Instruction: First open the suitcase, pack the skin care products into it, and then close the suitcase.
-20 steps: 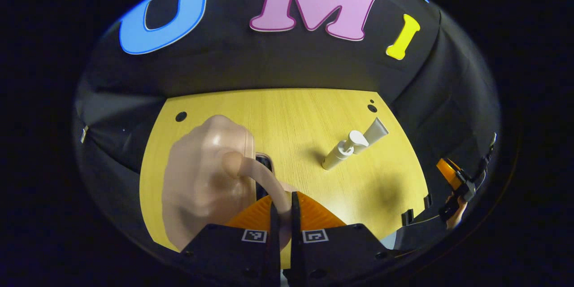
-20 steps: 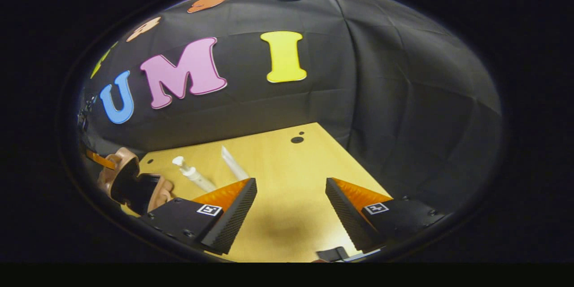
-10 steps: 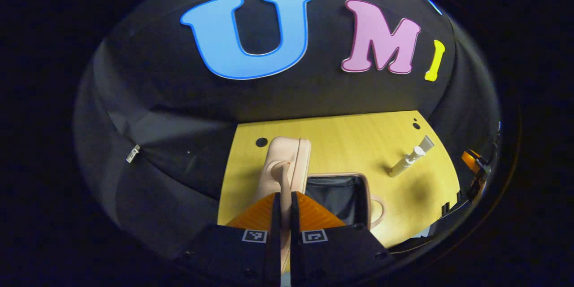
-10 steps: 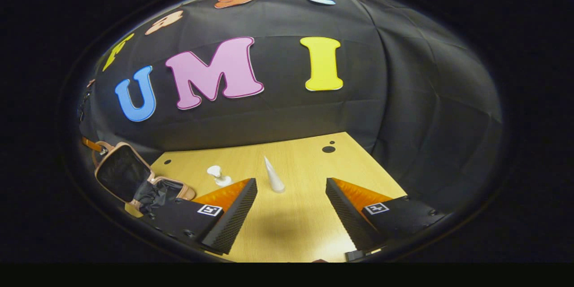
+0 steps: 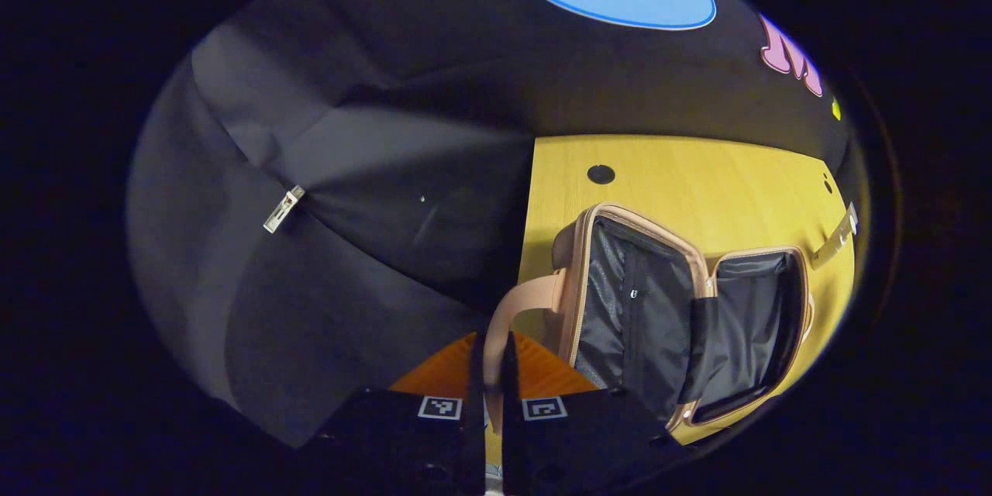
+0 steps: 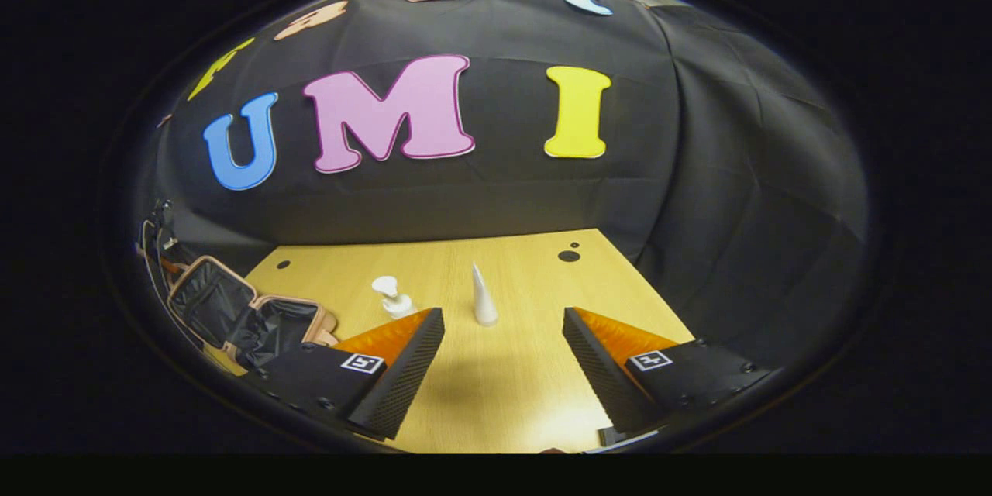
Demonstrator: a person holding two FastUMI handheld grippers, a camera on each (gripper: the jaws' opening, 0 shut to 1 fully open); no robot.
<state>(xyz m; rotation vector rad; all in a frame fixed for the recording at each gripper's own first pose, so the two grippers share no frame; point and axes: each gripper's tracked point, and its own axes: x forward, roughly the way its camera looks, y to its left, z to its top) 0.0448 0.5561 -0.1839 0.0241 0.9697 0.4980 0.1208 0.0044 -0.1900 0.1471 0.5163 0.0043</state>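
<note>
1. The left gripper (image 5: 490,372) is clamped on the suitcase handle (image 5: 518,308), both fingers pressed against the pink strap; judged from this, the grip is there to swing the lid (image 5: 620,279) away from the base and hold it open.
2. The suitcase (image 5: 744,325) lies spread at the table's (image 6: 496,372) left edge, lid tilted up, its dark lining exposed and ready to receive the products.
3. The right gripper (image 6: 504,360) hovers with its jaws wide apart and nothing between them, likely waiting to pick.
4. The pump bottle (image 6: 391,298) lies just right of the suitcase; the white tube (image 6: 483,296) lies farther right, apart from the bottle.
5. Bare tabletop separates the suitcase from the bottle, leaving open room. The lid overhangs near the table's left edge, so there is little margin there.
</note>
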